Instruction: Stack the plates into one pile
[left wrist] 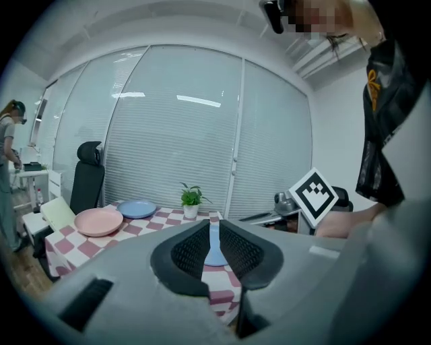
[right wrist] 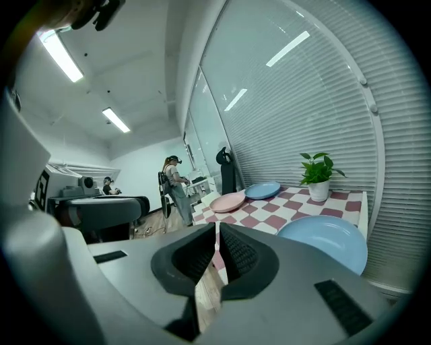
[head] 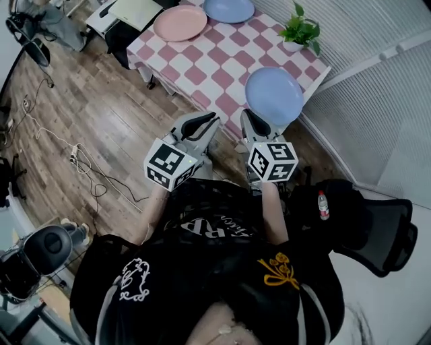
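Three plates, unstacked, on a table (head: 217, 62) under a pink-and-white checked cloth.

Nearest: blue plate (head: 273, 96), round, shallow, matte, pale; lies flat at the table's near corner, close to the edge. Shows at the right in the right gripper view (right wrist: 324, 241), and only as a sliver past the jaw tips in the left gripper view (left wrist: 215, 255).

Farther back: pink plate (head: 180, 23), same shape, flat at the far end, well apart from the near one. Just beside it, second blue plate (head: 229, 9), partly cut off by the top edge of the head view. Stand side by side, rims close; cannot tell whether touching.

Between the far pair and the near plate, by the window-side edge: potted plant (head: 300, 30) in a small white pot.

Left gripper (head: 205, 123): jaws pressed together, nothing pinched, nothing touched; hangs short of the table edge, above the wooden floor (head: 87, 101).

Right gripper (head: 254, 124): jaws likewise shut tight and empty; points toward the near corner, apart from the near plate.
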Demonstrator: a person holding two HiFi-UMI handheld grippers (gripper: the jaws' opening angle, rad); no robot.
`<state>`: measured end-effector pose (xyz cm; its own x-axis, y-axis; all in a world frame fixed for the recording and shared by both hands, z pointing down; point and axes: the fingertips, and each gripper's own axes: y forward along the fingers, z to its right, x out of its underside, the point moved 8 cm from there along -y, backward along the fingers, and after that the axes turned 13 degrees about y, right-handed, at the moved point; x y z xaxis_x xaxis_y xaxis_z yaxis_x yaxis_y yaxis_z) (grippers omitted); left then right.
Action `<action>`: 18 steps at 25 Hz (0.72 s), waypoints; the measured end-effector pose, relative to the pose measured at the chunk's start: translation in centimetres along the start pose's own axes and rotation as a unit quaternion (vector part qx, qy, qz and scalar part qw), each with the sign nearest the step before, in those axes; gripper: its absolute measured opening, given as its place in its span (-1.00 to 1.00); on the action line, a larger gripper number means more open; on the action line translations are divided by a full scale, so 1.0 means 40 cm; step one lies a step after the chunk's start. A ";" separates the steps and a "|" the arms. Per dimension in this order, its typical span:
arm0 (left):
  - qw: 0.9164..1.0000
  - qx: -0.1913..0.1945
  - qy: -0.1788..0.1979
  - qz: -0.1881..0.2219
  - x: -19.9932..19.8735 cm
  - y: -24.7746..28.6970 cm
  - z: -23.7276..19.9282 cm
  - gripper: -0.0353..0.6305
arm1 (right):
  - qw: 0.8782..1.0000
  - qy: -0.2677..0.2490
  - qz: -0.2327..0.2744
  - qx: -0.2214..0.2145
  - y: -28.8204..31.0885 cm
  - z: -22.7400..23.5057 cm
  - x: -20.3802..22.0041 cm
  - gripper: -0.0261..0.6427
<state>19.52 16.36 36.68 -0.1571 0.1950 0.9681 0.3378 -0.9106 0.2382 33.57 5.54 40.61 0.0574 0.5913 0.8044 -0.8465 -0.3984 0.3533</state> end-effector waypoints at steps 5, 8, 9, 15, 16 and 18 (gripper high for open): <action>0.999 0.037 -0.011 0.001 0.020 0.038 -0.112 -0.77 | 0.999 0.010 0.002 0.033 0.090 0.005 -0.024 -0.85; 0.998 0.063 -0.026 0.006 0.034 0.060 -0.177 -0.77 | 0.999 0.016 0.008 0.050 0.136 -0.005 -0.037 -0.85; 0.997 0.073 -0.028 0.007 0.037 0.068 -0.195 -0.77 | 0.998 0.019 0.011 0.057 0.147 -0.007 -0.040 -0.85; 0.991 0.135 -0.018 0.000 0.063 0.129 -0.271 -0.77 | 0.994 0.036 0.023 0.103 0.196 0.000 -0.046 -0.85; 0.990 0.144 -0.016 -0.003 0.066 0.142 -0.278 -0.77 | 0.993 0.039 0.024 0.110 0.197 0.005 -0.047 -0.85; 0.987 0.160 -0.011 -0.010 0.072 0.167 -0.284 -0.77 | 0.990 0.045 0.026 0.128 0.189 0.020 -0.051 -0.85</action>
<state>10.78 6.69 40.19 -0.1467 0.2225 0.9638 0.6113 -0.7456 0.2652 27.47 0.76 42.03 -0.0402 0.6201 0.7835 -0.6842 -0.5885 0.4307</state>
